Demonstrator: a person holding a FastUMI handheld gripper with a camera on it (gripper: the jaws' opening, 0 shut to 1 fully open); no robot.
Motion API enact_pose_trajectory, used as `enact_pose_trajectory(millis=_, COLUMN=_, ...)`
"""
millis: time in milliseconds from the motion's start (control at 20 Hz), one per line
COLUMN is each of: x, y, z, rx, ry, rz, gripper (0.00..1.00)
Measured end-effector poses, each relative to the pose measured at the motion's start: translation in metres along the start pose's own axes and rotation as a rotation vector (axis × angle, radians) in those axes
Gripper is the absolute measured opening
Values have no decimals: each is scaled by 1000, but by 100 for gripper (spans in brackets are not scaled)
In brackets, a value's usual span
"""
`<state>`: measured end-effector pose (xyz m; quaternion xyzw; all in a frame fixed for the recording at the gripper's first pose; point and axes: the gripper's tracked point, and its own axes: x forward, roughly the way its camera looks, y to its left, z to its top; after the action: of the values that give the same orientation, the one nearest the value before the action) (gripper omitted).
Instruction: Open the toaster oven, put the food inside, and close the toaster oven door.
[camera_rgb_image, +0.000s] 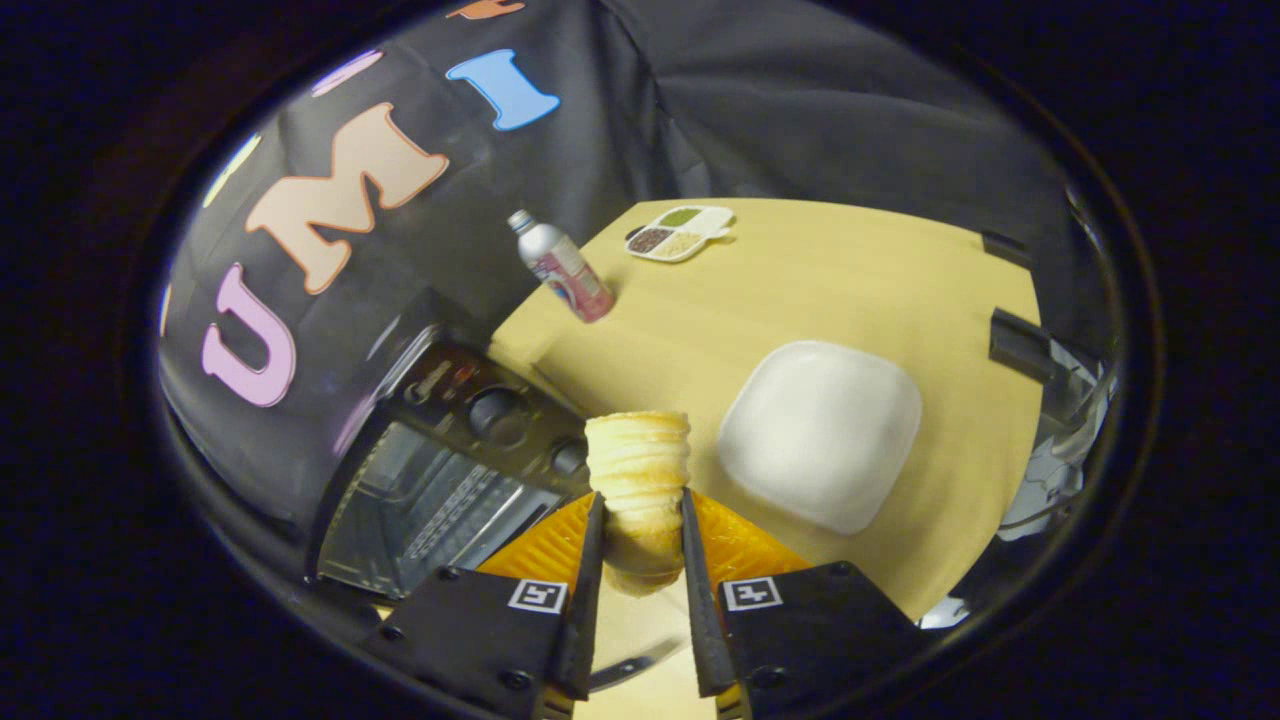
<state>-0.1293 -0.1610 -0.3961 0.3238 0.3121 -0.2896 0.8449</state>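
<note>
We see the gripper (640, 560) closest to us. Its two thin black fingers (590, 580) squeeze a pastry roll (638, 480) from both sides. The roll is pale gold, shaped like a little tube, with soft ridges that wrap round and round it. It sticks up past the fingertips.

Right under the roll sits an orange plate (740, 545) with a wavy, ribbed look. It lies on a table (880, 280) made of smooth, light yellow wood.

Beside the fingers we see the toaster oven (440, 470). It is dark and boxy, with shiny metal inside and a wire rack. Its door is open. Round black knobs sit on the panel next to the opening. The oven stands at the table's edge, by the cloth wall.

A bit farther on, near the middle of the table, lies a white plate (820, 435). It is square with soft round corners and looks smooth.

Farther still, at the table's edge by the black cloth wall (700, 100), stands a silver bottle (562, 266) with a pink label and a white cap. Near the far corner sits a small white tray (682, 231) with little sections holding green, brown and tan bits.

The black cloth hangs in loose folds behind the table.
</note>
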Motion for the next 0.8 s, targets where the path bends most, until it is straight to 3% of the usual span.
enact_pose_trajectory(millis=450, x=-2, y=103, z=-69, rx=121, ry=81, rz=229, gripper=42)
enact_pose_trajectory(millis=800, x=25, y=151, z=-79, rx=226, ry=82, rz=308, gripper=44)
